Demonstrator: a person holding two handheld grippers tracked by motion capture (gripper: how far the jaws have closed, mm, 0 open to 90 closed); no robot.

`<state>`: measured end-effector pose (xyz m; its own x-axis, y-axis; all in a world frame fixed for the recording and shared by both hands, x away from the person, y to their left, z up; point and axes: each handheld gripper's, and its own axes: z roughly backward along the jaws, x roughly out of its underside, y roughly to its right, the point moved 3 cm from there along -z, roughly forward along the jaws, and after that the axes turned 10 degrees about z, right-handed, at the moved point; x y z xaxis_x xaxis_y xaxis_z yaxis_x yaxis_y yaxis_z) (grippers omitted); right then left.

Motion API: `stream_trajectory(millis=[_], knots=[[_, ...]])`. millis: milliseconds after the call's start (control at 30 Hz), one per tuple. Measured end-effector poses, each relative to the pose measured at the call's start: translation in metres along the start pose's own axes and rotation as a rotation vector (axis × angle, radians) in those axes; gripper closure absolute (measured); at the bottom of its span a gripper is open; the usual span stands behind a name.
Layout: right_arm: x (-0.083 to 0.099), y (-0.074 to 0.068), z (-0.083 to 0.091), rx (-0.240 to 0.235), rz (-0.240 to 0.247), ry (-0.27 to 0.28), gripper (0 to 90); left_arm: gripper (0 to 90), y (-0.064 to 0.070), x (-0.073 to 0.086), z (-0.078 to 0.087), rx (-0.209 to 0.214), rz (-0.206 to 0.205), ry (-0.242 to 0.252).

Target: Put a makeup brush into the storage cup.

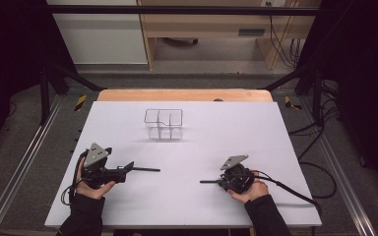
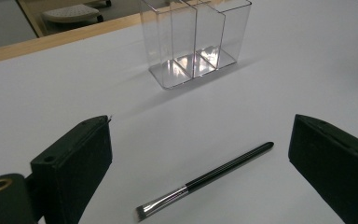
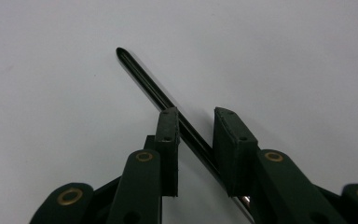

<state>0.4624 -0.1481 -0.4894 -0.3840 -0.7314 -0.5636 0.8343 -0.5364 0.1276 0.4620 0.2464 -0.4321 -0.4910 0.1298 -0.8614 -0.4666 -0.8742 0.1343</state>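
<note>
Two thin black makeup brushes lie on the white table (image 1: 187,142). One brush (image 2: 214,175) lies between the wide-apart jaws of my open left gripper (image 2: 200,122), bristles towards me, touched by neither jaw. From above, this brush (image 1: 146,169) points right from the left gripper (image 1: 128,168). My right gripper (image 3: 196,114) is closed onto the black handle of the other brush (image 3: 144,74), which runs slantwise between its jaws. From above, that handle (image 1: 209,182) sticks out leftward from the right gripper (image 1: 221,182), low over the table.
A clear plastic organizer (image 1: 164,124) with several upright compartments stands at the table's middle back; up close, the organizer (image 2: 196,42) is beyond the left brush. The table's wooden far edge (image 1: 184,95) and the floor's cables (image 1: 320,167) lie around.
</note>
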Motion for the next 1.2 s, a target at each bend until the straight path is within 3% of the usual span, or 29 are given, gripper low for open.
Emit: stream_trajectory(millis=[367,633,1200], knots=[[-0.001,0.006,0.000,0.036,-0.031,-0.011,77.7,5.7,0.000,0.000,-0.001,0.000,-0.006,-0.004],[-0.002,0.013,-0.003,0.079,-0.088,-0.019,80.7,6.0,0.001,0.000,-0.001,0.003,-0.006,-0.004],[-0.003,0.020,-0.004,0.076,-0.124,-0.035,83.4,6.5,0.001,0.001,-0.002,0.009,-0.014,-0.013]])
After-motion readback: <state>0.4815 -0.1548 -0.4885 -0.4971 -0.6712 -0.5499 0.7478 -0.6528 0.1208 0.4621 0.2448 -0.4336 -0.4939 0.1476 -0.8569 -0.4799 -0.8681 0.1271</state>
